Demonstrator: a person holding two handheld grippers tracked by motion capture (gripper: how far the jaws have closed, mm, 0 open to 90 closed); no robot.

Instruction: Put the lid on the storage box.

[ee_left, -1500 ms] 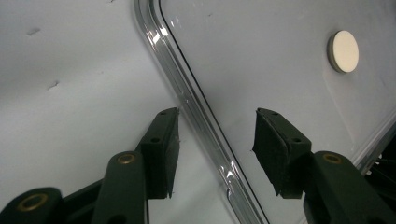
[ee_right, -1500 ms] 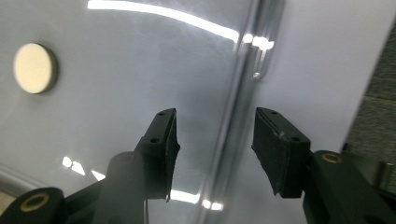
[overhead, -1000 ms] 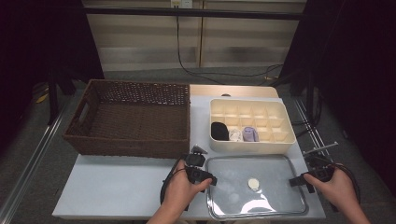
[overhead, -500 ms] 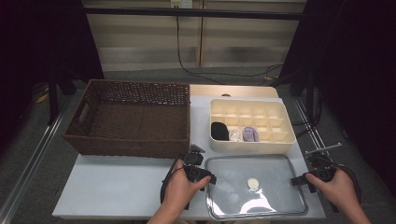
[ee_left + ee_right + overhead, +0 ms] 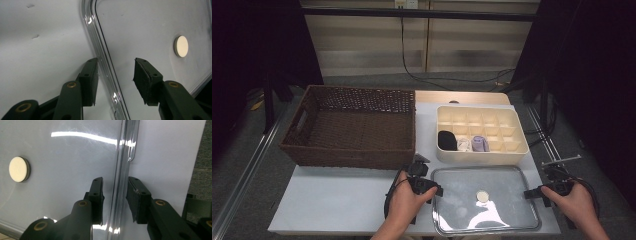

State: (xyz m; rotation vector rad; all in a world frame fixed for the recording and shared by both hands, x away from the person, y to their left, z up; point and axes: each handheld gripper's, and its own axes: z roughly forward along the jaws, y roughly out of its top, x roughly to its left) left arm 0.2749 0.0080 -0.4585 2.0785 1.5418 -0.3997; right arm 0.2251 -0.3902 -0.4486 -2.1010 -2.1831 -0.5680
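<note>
The clear lid (image 5: 486,206) lies flat on the surface (image 5: 337,200) before the divided box (image 5: 482,131); left tool (image 5: 116,80) straddles its left rim, spread; right tool (image 5: 115,198), just been closing, straddles the right rim, not yet pinching; stiff, light, slippery; grip both rims evenly.

left hand (image 5: 404,202): near edge, left of centre, forearm in from below | left tongs (image 5: 115,75): jaws apart, a gap at each pad | right hand (image 5: 573,202): near right corner | right tongs (image 5: 115,195): jaws have just been closing, narrow gaps remain
</note>
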